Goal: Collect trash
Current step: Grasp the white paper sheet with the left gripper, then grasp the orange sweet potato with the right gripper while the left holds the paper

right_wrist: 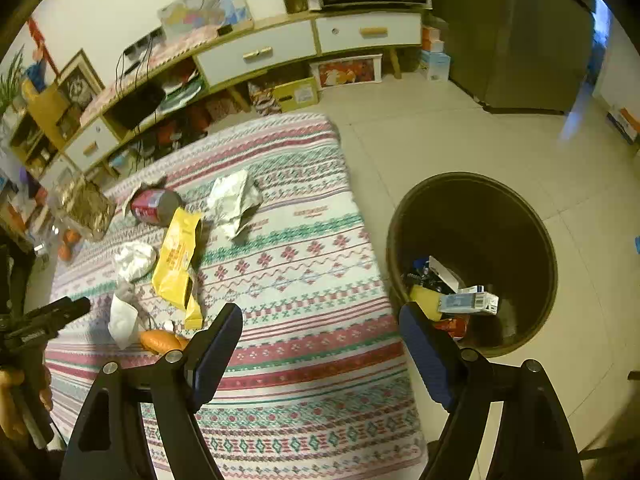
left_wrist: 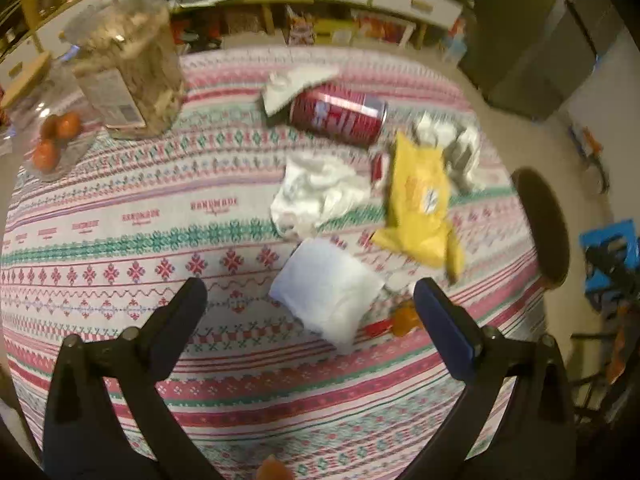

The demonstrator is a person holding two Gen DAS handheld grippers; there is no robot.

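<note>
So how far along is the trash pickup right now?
Partly done: the bin beside the table already holds boxes and wrappers. Nothing is in hand; the left gripper and right gripper are both open and empty. Left on the tablecloth: red can, yellow bag, white tissues, foil wrapper.

Both wrist views look steeply down, sharing the patterned tablecloth (left_wrist: 120, 240) and litter

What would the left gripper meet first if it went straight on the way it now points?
Probably the folded white napkin on the tablecloth. The open left gripper holds nothing and points down at the table, with the napkin lying between its fingertips. Depth is unclear, so it might touch the cloth beside the napkin.
</note>
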